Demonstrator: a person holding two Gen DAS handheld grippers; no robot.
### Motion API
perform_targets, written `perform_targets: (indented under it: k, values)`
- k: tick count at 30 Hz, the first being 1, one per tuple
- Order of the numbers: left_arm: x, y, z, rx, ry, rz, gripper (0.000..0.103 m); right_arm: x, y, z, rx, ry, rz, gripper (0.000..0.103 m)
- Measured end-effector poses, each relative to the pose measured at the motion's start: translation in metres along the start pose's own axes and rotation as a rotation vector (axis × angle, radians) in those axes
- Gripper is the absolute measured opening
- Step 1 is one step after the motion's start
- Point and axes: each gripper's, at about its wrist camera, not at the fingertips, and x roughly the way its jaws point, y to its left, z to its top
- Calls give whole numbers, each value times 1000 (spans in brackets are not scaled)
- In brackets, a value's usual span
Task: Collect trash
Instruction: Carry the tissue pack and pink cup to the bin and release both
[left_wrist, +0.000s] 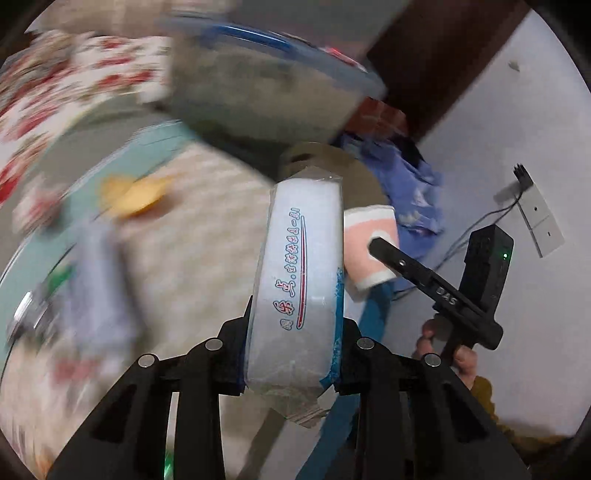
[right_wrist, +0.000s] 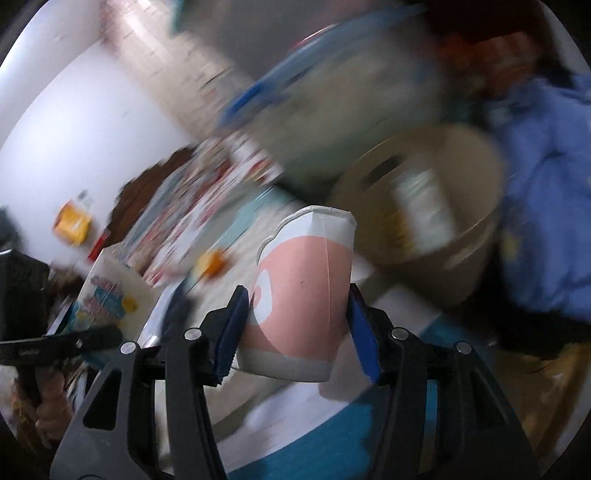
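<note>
left gripper (left_wrist: 293, 354) clamps white packet (left_wrist: 301, 280); right gripper (right_wrist: 295, 332) clamps paper cup (right_wrist: 303, 295).

Dim, flat indoor light; backgrounds smear with heavy motion blur (worst at left), fisheye edges bending into black corners.
</note>
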Motion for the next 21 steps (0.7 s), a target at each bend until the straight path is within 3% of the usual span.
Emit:
perform_targets:
  k: [3,5,6,7,8,11,15,18,21]
  values:
    - [46,-31,48,49,35,-11,30,3,-25,30,9,-45,-94,56]
    - [76,-50,78,74,38,-7,31,7,-41,47,18,-65,-145,64]
    - [87,-56,88,80,30,6,38,8,-48,52,23,-71,-155,67]
    - [95,-60,96,82,28,23,59,11,-54,58,32,-79,-167,79]
    - [108,-64,108,68,23,73,67,13,-59,62,47,-88,-171,92]
    - [111,-66,118,52,5,92,66,3,-64,67,80,-148,-179,92]
    - [70,-56,98,70,-44,88,66,-23,-56,57,67,-218,-140,91]
    - [25,-37,61,65,-83,74,67,-29,-51,48,76,-207,-52,88]
    - [-18,-7,12,50,-111,121,67,-17,-31,41,38,-119,42,71]
